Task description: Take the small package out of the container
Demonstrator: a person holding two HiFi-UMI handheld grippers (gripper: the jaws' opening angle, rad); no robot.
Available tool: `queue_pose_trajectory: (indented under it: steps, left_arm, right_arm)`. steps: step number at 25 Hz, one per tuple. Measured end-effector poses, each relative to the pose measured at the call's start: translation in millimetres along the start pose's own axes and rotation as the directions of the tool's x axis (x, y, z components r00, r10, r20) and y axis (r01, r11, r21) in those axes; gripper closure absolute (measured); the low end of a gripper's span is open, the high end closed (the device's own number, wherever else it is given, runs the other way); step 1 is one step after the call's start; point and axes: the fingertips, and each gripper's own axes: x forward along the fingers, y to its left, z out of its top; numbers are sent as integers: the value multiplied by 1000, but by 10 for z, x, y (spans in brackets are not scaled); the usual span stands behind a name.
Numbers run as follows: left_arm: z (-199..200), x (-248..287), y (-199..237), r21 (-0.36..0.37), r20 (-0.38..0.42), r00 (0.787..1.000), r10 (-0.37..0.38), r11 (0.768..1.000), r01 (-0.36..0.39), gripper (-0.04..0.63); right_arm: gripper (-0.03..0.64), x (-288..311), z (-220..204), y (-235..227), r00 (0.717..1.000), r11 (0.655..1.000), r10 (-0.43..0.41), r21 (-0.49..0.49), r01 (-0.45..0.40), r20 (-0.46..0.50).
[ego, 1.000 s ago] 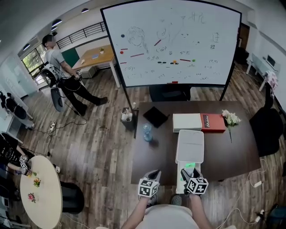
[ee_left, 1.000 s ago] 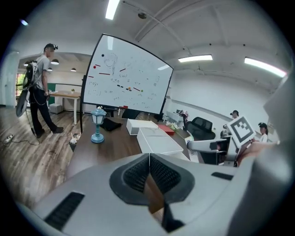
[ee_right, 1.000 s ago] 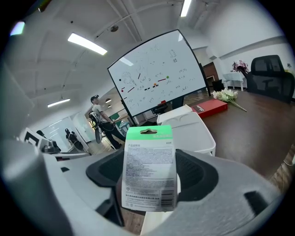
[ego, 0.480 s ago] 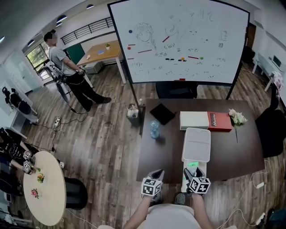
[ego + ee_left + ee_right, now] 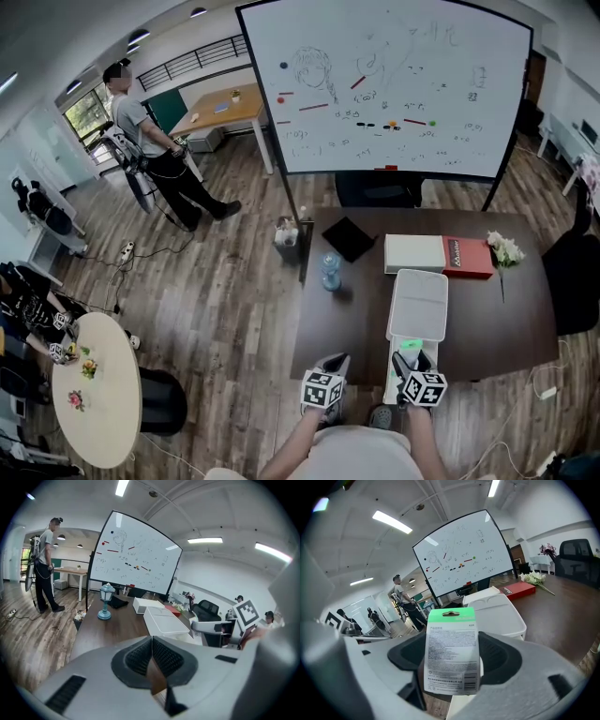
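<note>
Right tongs (image 5: 452, 666) on flat rectangular package (image 5: 451, 639)

1. A green-topped small package (image 5: 405, 345) shows at the tips of the right gripper (image 5: 410, 360), over the white container's (image 5: 419, 305) near end.
2. The left gripper (image 5: 334, 364) hangs at the dark table's (image 5: 352, 319) near edge.

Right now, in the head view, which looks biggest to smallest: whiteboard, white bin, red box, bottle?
1. whiteboard
2. white bin
3. red box
4. bottle
The whiteboard looks largest even though it stands farthest away.
</note>
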Motion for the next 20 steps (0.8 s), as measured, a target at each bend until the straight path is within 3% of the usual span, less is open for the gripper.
queue_pose_trajectory:
  steps: [7, 20]
  left_arm:
    - [30, 40, 80, 23, -13, 1000, -6, 1000, 7, 591]
    - [201, 450, -266, 105, -9, 996, -90, 990, 91, 591]
  right_arm:
    - [272, 39, 34, 33, 1000, 1000, -7, 13, 6, 9]
    - [272, -145, 137, -342, 997, 998, -65, 6, 64, 49]
